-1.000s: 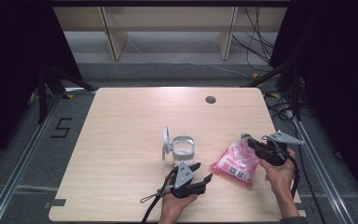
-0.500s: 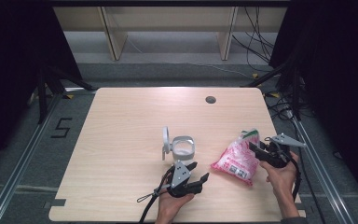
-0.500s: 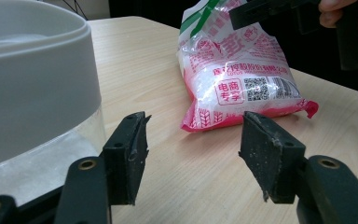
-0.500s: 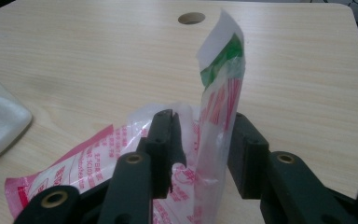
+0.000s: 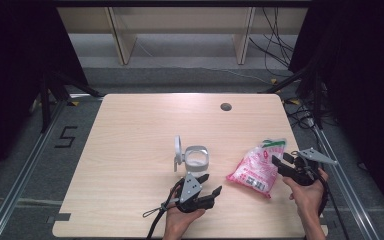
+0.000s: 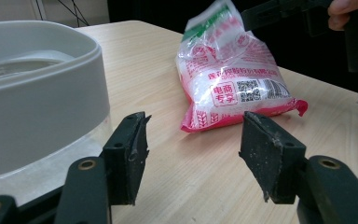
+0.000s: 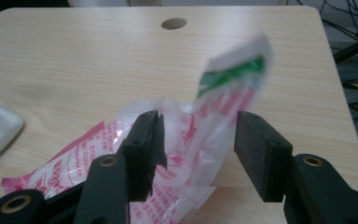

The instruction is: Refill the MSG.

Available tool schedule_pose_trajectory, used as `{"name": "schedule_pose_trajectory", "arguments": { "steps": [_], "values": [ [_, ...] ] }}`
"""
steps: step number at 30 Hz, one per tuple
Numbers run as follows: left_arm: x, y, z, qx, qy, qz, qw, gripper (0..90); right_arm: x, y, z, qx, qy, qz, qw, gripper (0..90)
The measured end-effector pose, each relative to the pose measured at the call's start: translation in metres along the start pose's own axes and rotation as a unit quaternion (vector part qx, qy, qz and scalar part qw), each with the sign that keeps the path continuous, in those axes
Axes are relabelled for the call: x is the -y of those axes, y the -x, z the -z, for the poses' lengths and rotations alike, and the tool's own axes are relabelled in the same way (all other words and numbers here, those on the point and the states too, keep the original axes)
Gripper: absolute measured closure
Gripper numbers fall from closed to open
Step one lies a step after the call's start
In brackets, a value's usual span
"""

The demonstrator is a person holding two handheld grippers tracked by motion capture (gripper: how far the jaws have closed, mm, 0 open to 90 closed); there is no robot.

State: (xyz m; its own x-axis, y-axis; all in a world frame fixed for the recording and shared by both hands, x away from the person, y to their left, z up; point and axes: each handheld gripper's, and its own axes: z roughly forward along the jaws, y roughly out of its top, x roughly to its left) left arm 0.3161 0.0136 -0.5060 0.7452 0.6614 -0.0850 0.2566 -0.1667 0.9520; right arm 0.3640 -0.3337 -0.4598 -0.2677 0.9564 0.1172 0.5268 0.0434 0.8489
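Since a second ago the right claw has just been opening, its jaws now parted around the top of the pink bag without pinching it. That bag lies on the worktop, right of the grey tub. Setting it down looks done; the left claw hovers released, and whatever comes next has not begun.

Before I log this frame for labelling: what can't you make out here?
- Bag: its top flap is motion-blurred in the right gripper view.
- Bag print: too small to read in the high view.
- Container: the frame's left edge cuts it off in the left gripper view, and its grey wall hides most of the contents.
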Motion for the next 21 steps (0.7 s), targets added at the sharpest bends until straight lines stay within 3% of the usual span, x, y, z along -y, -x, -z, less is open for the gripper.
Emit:
{"name": "schedule_pose_trajectory", "arguments": {
  "steps": [1, 2, 4, 5, 7, 9, 10, 11, 12, 16, 17, 18, 19, 20, 21],
  "values": [
    [0.000, 0.000, 0.000, -0.002, 0.004, 0.003, 1.0000, 40.8, 0.000, -0.001, 0.003, 0.001, 0.000, -0.009, 1.0000, 50.7],
    [0.000, 0.000, 0.000, -0.001, 0.007, 0.013, 0.9999, 40.8, 0.001, 0.002, 0.004, -0.005, 0.003, 0.001, 1.0000, 50.2],
    [0.000, 0.000, 0.003, -0.005, 0.000, 0.016, 0.9999, 40.7, 0.003, -0.001, 0.008, 0.000, -0.001, -0.015, 0.9999, 49.7],
    [0.000, 0.000, 0.003, -0.005, 0.001, 0.014, 0.9999, 40.6, 0.003, 0.001, 0.009, -0.006, 0.005, -0.001, 1.0000, 49.7],
    [-0.001, -0.002, 0.005, -0.007, 0.001, 0.016, 0.9999, 40.7, 0.004, 0.000, 0.010, -0.004, 0.001, -0.004, 1.0000, 49.8],
    [-0.002, -0.004, 0.006, -0.007, 0.006, 0.016, 0.9998, 40.7, 0.005, 0.002, 0.011, -0.010, 0.013, 0.014, 0.9998, 49.7],
    [-0.003, -0.005, 0.008, -0.012, 0.002, 0.014, 0.9998, 40.7, 0.005, 0.001, 0.012, -0.016, 0.014, 0.013, 0.9997, 49.2],
    [-0.003, -0.007, 0.008, -0.012, 0.008, 0.015, 0.9998, 40.7, 0.006, -0.003, 0.013, -0.011, 0.017, -0.003, 0.9998, 48.8],
    [-0.003, -0.008, 0.010, -0.017, 0.005, 0.017, 0.9997, 40.7, 0.006, -0.002, 0.013, -0.016, 0.021, 0.012, 0.9996, 48.3],
    [-0.006, -0.014, 0.017, -0.026, 0.003, 0.017, 0.9995, 40.8, 0.007, -0.014, 0.016, -0.031, 0.012, -0.010, 0.9994, 45.5],
    [-0.006, -0.016, 0.018, -0.027, 0.001, 0.016, 0.9995, 41.0, 0.008, -0.012, 0.014, -0.036, 0.015, 0.020, 0.9990, 44.7],
    [-0.007, -0.018, 0.020, -0.029, 0.003, 0.012, 0.9995, 41.3, 0.009, -0.017, 0.015, -0.038, 0.010, 0.010, 0.9992, 44.6],
    [-0.007, -0.020, 0.022, -0.034, -0.002, 0.013, 0.9993, 41.9, 0.009, -0.017, 0.013, -0.043, 0.014, 0.028, 0.9986, 44.5],
    [-0.007, -0.022, 0.023, -0.031, 0.005, 0.015, 0.9994, 42.1, 0.010, -0.023, 0.015, -0.044, 0.006, 0.010, 0.9990, 44.2],
    [-0.007, -0.023, 0.026, -0.040, 0.002, 0.015, 0.9991, 42.2, 0.011, -0.023, 0.014, -0.046, 0.011, 0.031, 0.9984, 43.8]
  ]
}}
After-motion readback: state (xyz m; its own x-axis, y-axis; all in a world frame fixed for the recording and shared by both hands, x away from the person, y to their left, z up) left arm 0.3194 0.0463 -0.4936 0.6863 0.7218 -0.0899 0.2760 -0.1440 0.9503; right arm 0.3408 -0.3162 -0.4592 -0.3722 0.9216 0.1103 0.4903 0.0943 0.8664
